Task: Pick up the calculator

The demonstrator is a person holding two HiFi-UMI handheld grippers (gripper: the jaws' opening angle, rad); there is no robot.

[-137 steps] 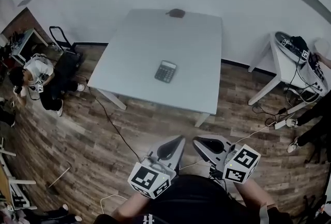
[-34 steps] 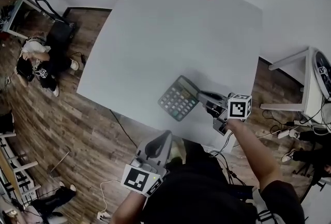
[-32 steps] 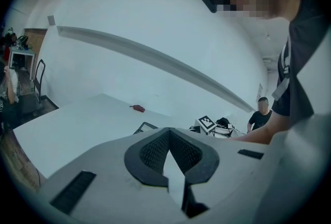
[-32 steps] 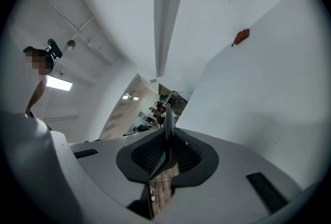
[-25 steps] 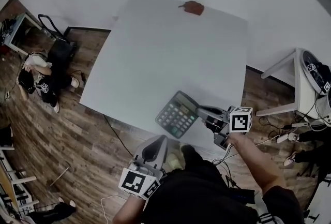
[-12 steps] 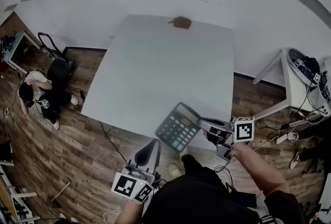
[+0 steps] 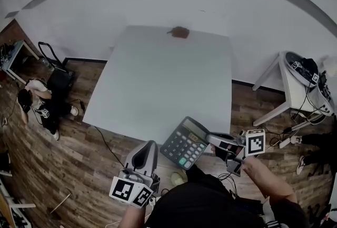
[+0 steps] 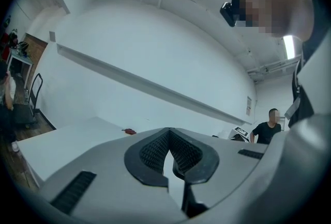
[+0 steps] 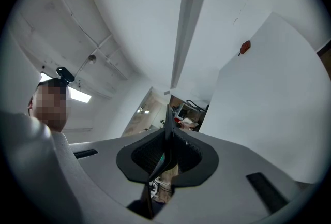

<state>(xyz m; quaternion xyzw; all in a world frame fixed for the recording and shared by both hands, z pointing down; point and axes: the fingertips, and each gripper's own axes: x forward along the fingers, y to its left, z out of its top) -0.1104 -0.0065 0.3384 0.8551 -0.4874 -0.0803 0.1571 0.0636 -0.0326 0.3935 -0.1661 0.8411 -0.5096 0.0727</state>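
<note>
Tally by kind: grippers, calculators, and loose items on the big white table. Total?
Grey handheld grippers: 2 (left gripper, right gripper)
Dark grey rectangular calculator: 1
Small reddish-brown object on white table: 1
Total: 4

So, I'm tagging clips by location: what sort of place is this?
Probably a lab or workshop room: a bare white table, wood-look floor with loose cables, and a side table piled with equipment.
</note>
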